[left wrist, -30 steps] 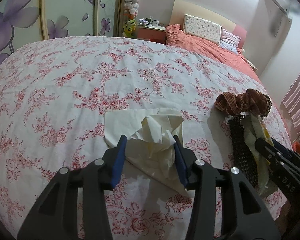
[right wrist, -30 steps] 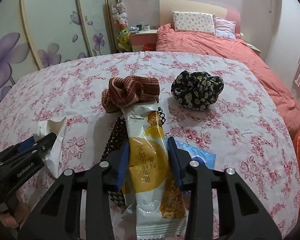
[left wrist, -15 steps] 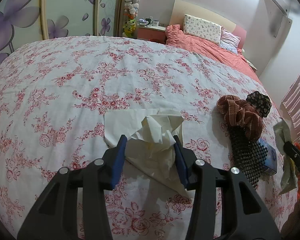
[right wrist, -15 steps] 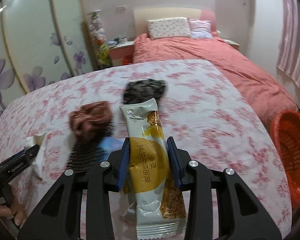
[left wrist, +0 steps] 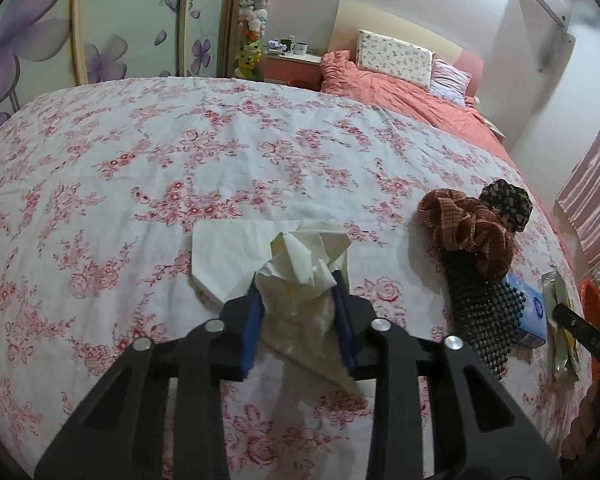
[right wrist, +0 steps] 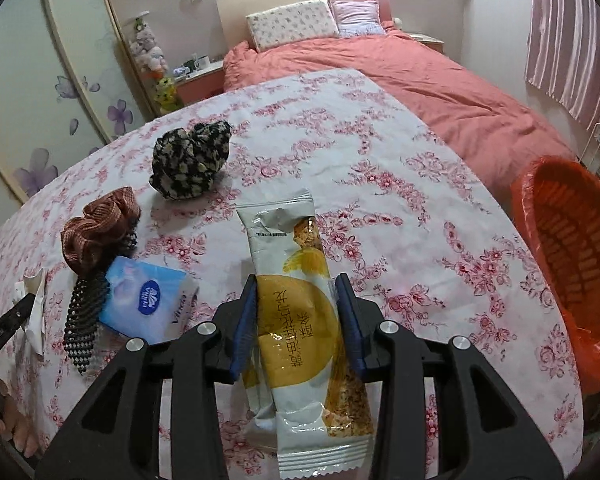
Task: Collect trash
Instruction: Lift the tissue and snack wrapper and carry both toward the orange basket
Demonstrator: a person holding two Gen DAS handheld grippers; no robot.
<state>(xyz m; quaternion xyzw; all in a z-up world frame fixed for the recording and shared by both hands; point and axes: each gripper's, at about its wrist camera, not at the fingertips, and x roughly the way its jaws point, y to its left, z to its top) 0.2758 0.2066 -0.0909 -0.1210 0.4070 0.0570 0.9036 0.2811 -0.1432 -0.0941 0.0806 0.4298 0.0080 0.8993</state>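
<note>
A crumpled white tissue (left wrist: 296, 248) lies on the flowered cloth (left wrist: 140, 160). My left gripper (left wrist: 296, 292) has its jaws closing on it, and the blue pads squeeze the paper into a bunch. My right gripper (right wrist: 297, 284) is shut on a white and yellow snack wrapper (right wrist: 288, 240), held above the cloth. An orange basket (right wrist: 560, 248) lined with an orange bag stands off the cloth's right edge, to the right of the wrapper. In the left wrist view the wrapper (left wrist: 560, 320) hangs at the far right.
A brown scrunchie (right wrist: 100, 224), a black flowered scrunchie (right wrist: 192, 160), a blue tissue pack (right wrist: 148, 300) and a black studded hair clip (right wrist: 82, 320) lie left of the wrapper. A bed with a coral duvet (right wrist: 420, 72) stands behind.
The left jaws have narrowed and bunched the tissue. The right gripper has carried the wrapper to the right, rolling a little, and the orange basket has come into its view.
</note>
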